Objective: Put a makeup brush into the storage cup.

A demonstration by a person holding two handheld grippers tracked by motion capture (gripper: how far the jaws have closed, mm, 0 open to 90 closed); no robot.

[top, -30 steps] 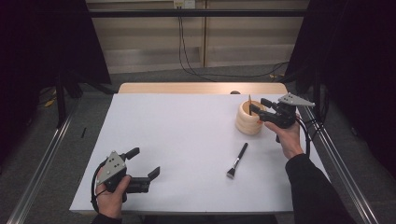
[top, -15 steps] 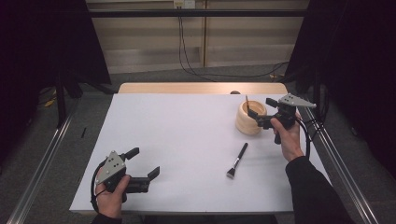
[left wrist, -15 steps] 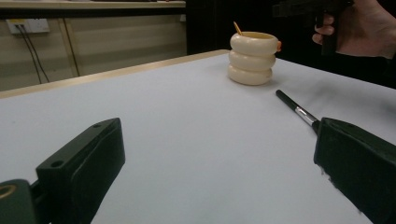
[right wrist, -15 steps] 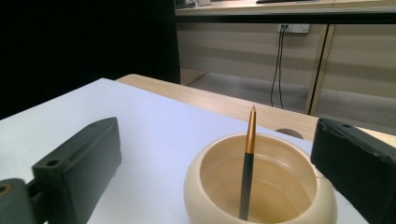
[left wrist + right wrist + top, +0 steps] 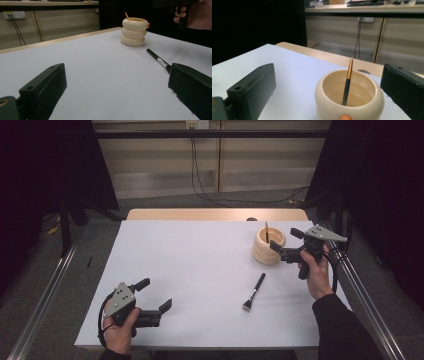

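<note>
Cream-coloured and ribbed, the holder cup (image 5: 268, 246) stands on the white table (image 5: 200, 270) near its far right side, with a slim brush (image 5: 347, 82) leaning upright inside it. The right gripper (image 5: 286, 243) sits just beside the cup; its jaws have just been opening and now stand wide apart with nothing clamped between them. A second brush (image 5: 254, 291) lies flat on the table nearby. The left gripper (image 5: 154, 294) rests at the near left, jaws spread and empty.

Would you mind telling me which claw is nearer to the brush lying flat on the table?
Right. The right claw hovers open by the cream holder, just beyond the flat brush. The left claw sits open, farther off at the table's near left corner.
</note>
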